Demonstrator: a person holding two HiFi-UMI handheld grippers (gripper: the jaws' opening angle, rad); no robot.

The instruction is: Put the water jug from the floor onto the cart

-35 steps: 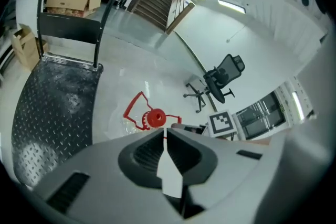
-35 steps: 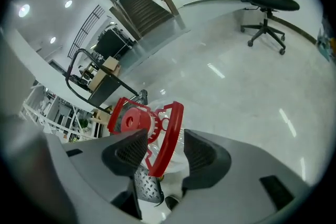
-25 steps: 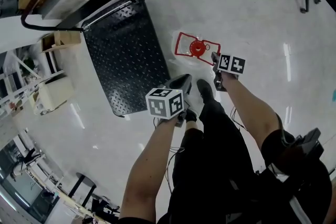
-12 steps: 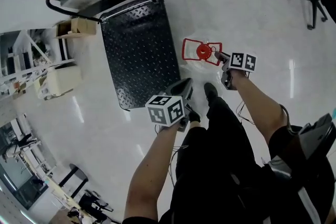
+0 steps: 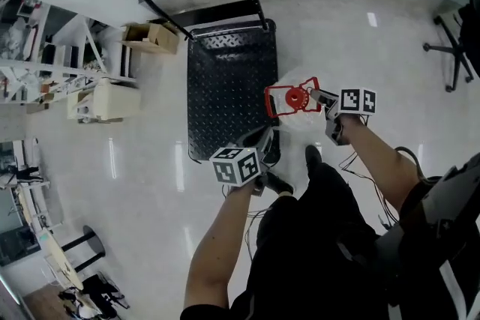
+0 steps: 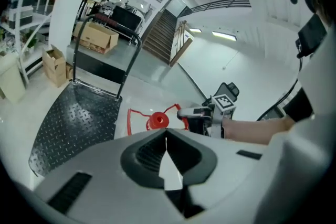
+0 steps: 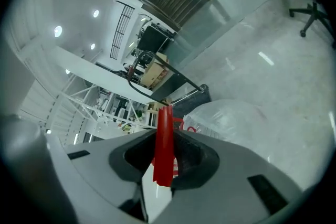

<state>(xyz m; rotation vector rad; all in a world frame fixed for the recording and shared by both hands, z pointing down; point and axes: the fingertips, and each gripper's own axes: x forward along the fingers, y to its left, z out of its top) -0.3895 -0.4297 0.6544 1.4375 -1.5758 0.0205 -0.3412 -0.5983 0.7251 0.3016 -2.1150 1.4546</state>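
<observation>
One jug (image 5: 300, 116), cart (image 5: 225, 86) edge, open floor (image 5: 390, 49)

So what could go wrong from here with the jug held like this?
One: only the right tongs grip the thin red handle, so the water jug may swing or slip. Two: the left tongs are shut and off the jug, giving no support. Three: the jug appears over the edge of the cart; lowered there, it might tip off.
</observation>
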